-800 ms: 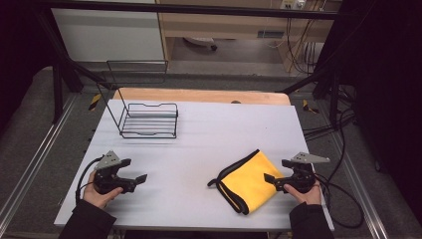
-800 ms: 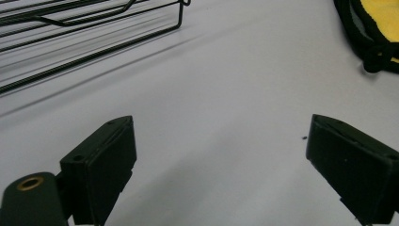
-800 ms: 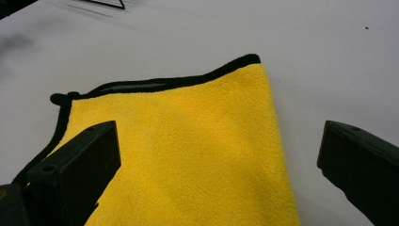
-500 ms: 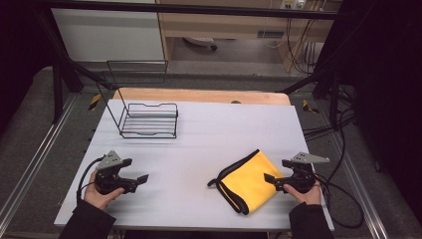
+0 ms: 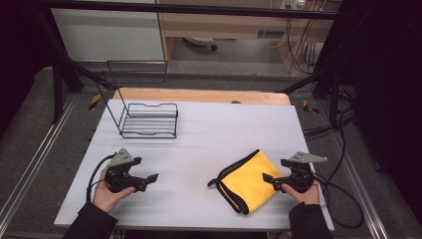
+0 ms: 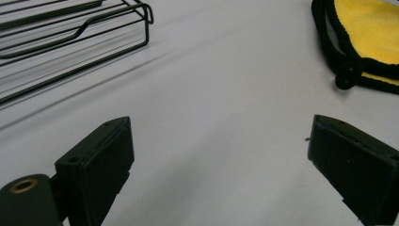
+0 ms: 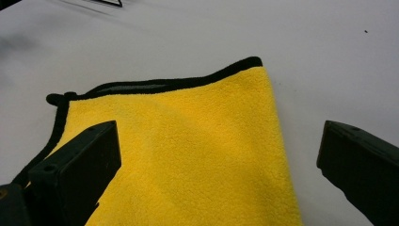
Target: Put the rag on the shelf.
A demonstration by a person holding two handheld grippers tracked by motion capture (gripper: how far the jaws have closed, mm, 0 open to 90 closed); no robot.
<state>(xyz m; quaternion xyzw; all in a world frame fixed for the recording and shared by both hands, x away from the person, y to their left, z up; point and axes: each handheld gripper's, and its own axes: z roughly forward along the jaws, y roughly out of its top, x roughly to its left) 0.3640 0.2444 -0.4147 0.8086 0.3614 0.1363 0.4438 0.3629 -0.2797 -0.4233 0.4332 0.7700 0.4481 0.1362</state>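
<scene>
Looked soft, light and limp: a folded yellow cloth (image 5: 249, 180) with black edging, lay flat at the near right of the white table (image 5: 209, 134). Likely to sag and unfold if lifted by one layer; best pinched at the black-trimmed edge or a corner through all layers. Right gripper (image 5: 269, 177) hovered at the cloth's right side, jaws wide apart, yellow pile spread between them, not pinched. Left gripper (image 5: 152, 177) well apart from it, jaws open over bare table. Wire rack (image 5: 149, 119) far left.
</scene>
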